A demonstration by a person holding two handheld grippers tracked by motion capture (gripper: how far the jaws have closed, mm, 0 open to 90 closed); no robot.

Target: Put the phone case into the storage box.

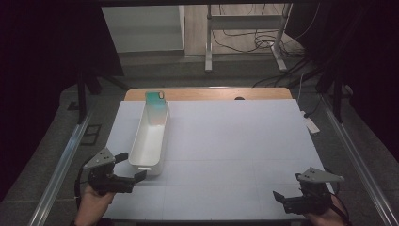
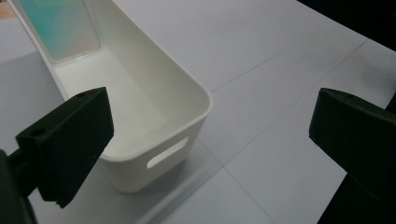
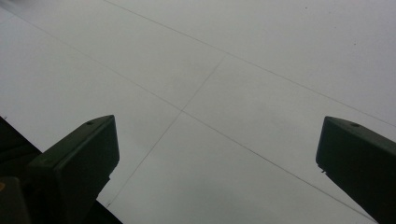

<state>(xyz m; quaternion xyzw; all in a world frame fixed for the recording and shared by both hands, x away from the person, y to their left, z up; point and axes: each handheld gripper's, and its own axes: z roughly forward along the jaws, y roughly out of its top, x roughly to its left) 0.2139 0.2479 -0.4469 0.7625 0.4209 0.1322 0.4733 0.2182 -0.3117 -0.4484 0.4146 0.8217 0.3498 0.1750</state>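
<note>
Two grippers, both gaping wide with nothing between the jaws. Left gripper [image 1: 131, 166] parked at about 7 o'clock on the white mat [image 1: 226, 141], just beside the near end of the white bin [image 1: 149, 141]. Right gripper [image 1: 288, 186] down at 5 o'clock over bare mat, well apart from everything.

Bin: long and narrow, running from 7 toward 11 o'clock along the left side of the mat. Looks like thin moulded plastic, so probably light, fairly stiff, a bit slick on the walls, not fragile. Probably slides on the mat rather than tipping if nudged low. Best bet for a hold: pinch the near end wall over the rim, right above the slot handle [image 2: 167, 152], one jaw inside and one outside. Pretty much lined up for that in the left gripper view, near end sitting between the open jaws, touching neither. Could flex a little if grabbed by a long side wall instead.

Inside, at the far end around 11 o'clock: teal phone case [image 1: 156, 106], by the look of it, tilted against the end wall with its top poking above the rim. Thin, light, likely glossy and slippery. Might flop over with a jerky lift, so keep things level.

Nothing in the way on the mat. Beyond it at 12 o'clock: wooden table edge [image 1: 211, 93], then a metal stand [image 1: 208, 52] and loose cables [image 1: 244, 40] on the floor, all well clear.
</note>
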